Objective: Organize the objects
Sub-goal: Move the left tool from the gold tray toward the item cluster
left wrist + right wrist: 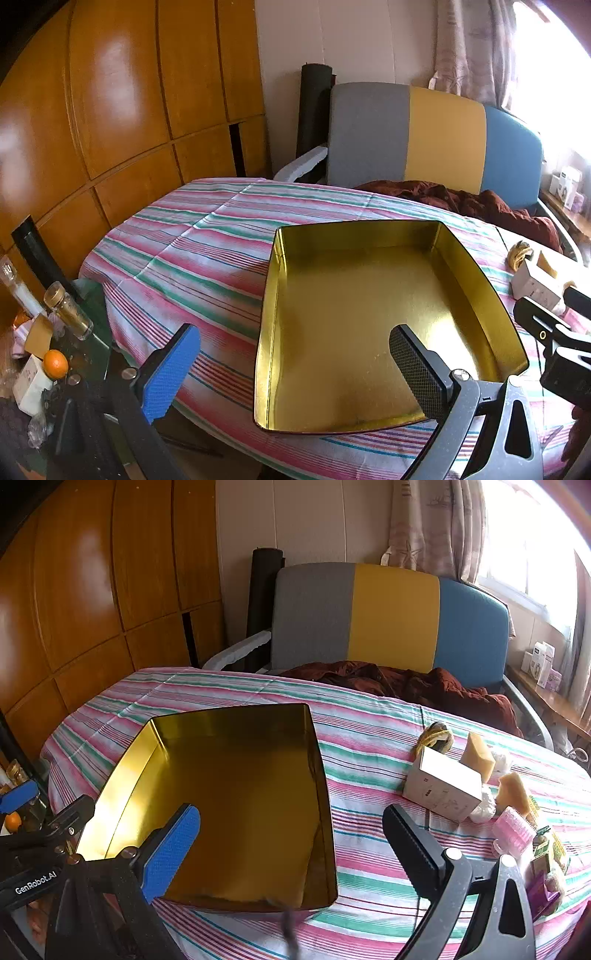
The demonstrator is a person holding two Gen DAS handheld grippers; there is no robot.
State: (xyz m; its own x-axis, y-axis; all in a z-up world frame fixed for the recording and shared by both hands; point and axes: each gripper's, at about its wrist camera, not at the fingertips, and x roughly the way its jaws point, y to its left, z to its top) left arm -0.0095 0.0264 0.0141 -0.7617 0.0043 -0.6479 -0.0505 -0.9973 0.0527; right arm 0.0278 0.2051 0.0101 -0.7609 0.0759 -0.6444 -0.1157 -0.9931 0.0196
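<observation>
An empty gold tin tray [351, 288] lies on the striped tablecloth, shown also in the right wrist view as the tray [240, 775]. My left gripper [295, 369] hovers open over the tray's near left edge with nothing between its fingers. My right gripper [291, 849] is open above the tray's near right side and holds nothing. To the right of the tray lies a cluster: a white box [443, 786], two yellow sponges [478, 755], a pink ridged item [513, 830], a yellow cord bundle [436, 736] and small packets [546, 867].
A chair [391, 616] with a grey, yellow and blue back stands behind the table, a brown cloth [424, 686] on its seat. Left of the table a low stand holds an orange [55, 363] and jars [68, 310]. Wooden cupboards [110, 110] line the left wall.
</observation>
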